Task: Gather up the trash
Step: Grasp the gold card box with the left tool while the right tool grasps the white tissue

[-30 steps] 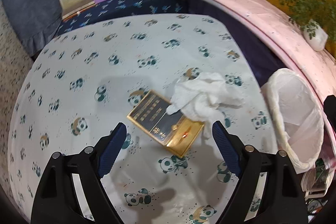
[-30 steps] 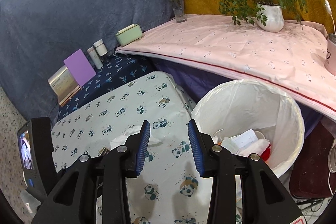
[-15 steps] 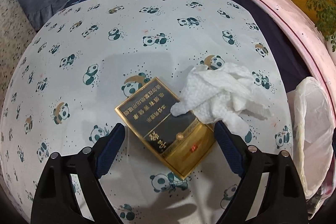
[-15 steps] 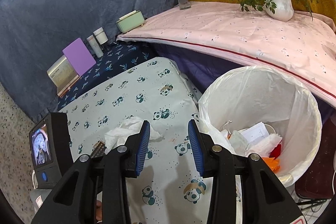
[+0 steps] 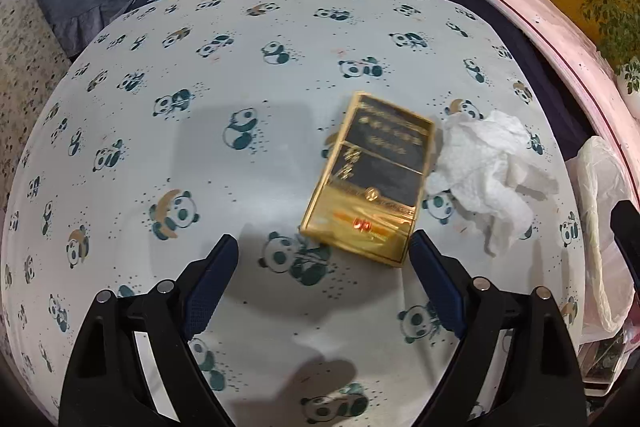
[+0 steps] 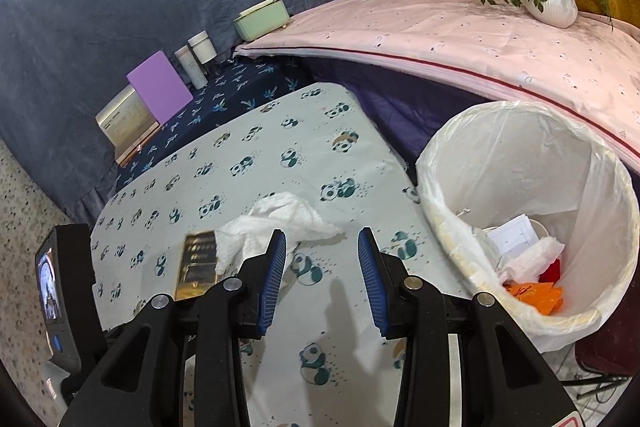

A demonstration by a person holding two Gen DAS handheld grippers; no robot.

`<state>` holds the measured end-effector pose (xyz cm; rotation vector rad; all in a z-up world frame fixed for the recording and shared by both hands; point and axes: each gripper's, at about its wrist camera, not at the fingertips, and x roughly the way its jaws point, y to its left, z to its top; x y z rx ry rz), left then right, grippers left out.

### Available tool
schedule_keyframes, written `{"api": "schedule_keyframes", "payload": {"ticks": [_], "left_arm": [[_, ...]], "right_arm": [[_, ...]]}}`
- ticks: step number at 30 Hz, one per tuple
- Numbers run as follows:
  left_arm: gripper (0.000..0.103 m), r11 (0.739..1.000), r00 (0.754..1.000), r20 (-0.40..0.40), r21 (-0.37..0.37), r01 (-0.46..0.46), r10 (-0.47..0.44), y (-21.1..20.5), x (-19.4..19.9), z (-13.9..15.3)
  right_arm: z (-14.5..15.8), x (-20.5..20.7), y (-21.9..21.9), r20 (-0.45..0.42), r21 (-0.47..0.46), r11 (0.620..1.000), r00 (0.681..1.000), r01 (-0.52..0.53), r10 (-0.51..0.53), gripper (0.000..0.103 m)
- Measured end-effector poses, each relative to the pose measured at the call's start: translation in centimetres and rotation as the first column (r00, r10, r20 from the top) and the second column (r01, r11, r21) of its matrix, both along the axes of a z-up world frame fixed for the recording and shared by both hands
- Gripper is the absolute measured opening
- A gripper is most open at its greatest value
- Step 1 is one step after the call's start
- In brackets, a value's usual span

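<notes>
Both the left gripper [image 5: 324, 253] and right gripper [image 6: 322, 245] were open and empty; the flat gold box [image 5: 370, 179] risked slipping, its edge touching the crumpled tissue [image 5: 488, 175].

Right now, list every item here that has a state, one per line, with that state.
left gripper: open, empty, over the table
right gripper: open, empty
gold box: closed, lying flat on the tablecloth
tissue: crumpled, beside the box's right edge
trash bin: lined with a bag, partly filled with paper scraps
</notes>
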<state>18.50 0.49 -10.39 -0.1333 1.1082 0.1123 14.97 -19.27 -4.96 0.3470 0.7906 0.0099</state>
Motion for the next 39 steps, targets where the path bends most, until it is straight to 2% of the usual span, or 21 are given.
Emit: {"api": "schedule_keyframes", "payload": {"ticks": [5,12,14,16,17,21,28,35,37,39], "left_arm": [[0.082,0.999,1.000,0.016,-0.037,0.020,-0.019,-0.1,-0.3,0.6],[0.084,0.995,0.995,0.012,-0.008,0.100,-0.100,-1.6,0.9,-0.4],[0.078,0.993,0.993,0.014,0.001,0.118,-0.118,-1.5,1.2,-0.6],[0.063,0.989,0.989,0.031,0.008,0.146,-0.146,-1.4,1.3,-0.5],[0.059,0.987,0.986,0.035,0.008,0.161,-0.161,-1.3,1.3,-0.4],[0.059,0.980,0.979,0.052,-0.020,0.200,-0.198,-0.8,1.3,0.1],[0.058,0.987,0.982,0.092,0.015,0.162,-0.163,0.8,1.5,1.3],[0.058,0.991,0.986,0.100,-0.002,0.130,-0.129,2.6,2.2,1.8],[0.058,0.992,0.987,0.100,-0.005,0.130,-0.129,2.6,2.4,1.8],[0.058,0.991,0.987,0.100,-0.009,0.130,-0.129,2.6,2.5,1.8]], "right_arm": [[0.0,0.0,1.2,-0.003,-0.009,1.000,1.000,-0.018,0.018,0.037],[-0.2,0.5,1.1,-0.011,-0.010,1.000,1.000,-0.014,0.014,0.037],[-0.3,0.7,1.2,-0.017,-0.007,1.000,1.000,-0.018,0.018,0.037],[-0.6,1.0,1.4,-0.024,-0.004,1.000,0.999,-0.026,0.026,0.037],[-0.8,1.1,1.6,-0.029,-0.004,1.000,0.999,-0.031,0.030,0.037],[-1.7,1.9,2.7,-0.048,0.003,0.999,0.998,-0.051,0.052,0.037],[-2.9,3.7,5.2,-0.070,0.001,0.995,0.993,-0.096,0.096,0.037],[-4.4,5.4,6.7,-0.098,-0.007,0.993,0.989,-0.114,0.113,0.037],[-4.8,5.7,6.8,-0.111,-0.006,0.993,0.987,-0.116,0.114,0.034],[-5.1,5.8,6.8,-0.117,-0.007,0.994,0.987,-0.112,0.110,0.021]]}}
